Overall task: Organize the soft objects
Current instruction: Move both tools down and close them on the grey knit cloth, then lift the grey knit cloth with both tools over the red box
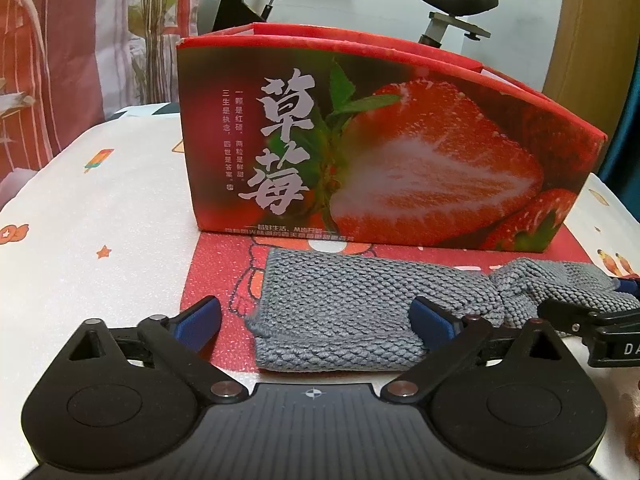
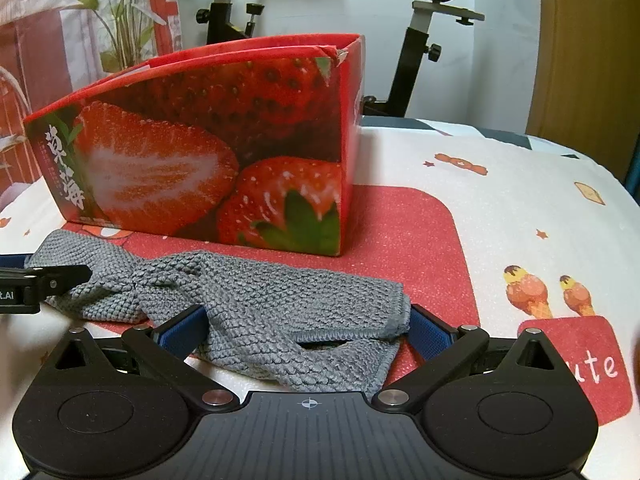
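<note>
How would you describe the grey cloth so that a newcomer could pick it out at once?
Find the tall strawberry box standing on the red mat. Directly in front of it lies the grey cloth, a knitted-looking towel stretched sideways and bunched in the middle. It is the only grey, soft thing among bright red prints.

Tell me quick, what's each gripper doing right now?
Left gripper: open, astride one end of the grey cloth.
Right gripper: open, astride its other end.

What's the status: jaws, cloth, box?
Left gripper jaws open, straddling one end of grey cloth. Right gripper open around the other end. Cloth flat on red mat; strawberry box behind it.
</note>
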`<state>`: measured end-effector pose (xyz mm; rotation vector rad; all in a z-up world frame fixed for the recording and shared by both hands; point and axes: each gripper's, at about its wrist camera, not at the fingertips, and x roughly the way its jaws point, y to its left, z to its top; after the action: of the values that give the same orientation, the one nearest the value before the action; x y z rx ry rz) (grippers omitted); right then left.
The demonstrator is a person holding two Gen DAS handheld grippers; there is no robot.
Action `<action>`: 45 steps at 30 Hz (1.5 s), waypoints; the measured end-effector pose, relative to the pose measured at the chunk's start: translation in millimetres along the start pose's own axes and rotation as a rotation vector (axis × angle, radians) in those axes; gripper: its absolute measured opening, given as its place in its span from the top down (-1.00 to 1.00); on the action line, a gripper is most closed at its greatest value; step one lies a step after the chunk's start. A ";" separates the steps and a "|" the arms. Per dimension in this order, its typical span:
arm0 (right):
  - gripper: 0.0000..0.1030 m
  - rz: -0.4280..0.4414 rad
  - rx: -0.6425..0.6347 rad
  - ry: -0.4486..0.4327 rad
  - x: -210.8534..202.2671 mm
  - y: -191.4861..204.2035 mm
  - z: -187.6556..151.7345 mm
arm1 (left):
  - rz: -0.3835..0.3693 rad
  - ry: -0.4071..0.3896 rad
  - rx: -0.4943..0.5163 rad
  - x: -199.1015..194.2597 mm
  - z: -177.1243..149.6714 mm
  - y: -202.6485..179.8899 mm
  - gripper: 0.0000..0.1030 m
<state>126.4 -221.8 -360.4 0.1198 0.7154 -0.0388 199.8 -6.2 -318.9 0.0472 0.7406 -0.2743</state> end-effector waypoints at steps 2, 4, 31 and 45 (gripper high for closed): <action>-0.89 0.002 -0.018 0.001 -1.0 2.7 0.2 | -0.010 -0.003 0.005 -2.3 -0.3 -1.0 -0.51; -0.80 0.008 -0.035 -0.008 -3.4 4.9 -0.8 | -0.035 -0.010 0.020 -6.1 -1.2 -4.1 -0.40; 0.55 0.127 -0.150 -0.161 -60.3 28.6 15.0 | -0.099 -0.114 0.071 -59.2 1.4 -20.6 0.49; 0.54 0.160 -0.174 -0.309 -112.4 37.8 59.0 | -0.086 -0.278 0.089 -121.8 42.3 -24.7 0.49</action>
<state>83.0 -192.2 -238.8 0.0030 0.3964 0.1556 135.5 -7.8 -204.5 0.0599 0.4547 -0.3875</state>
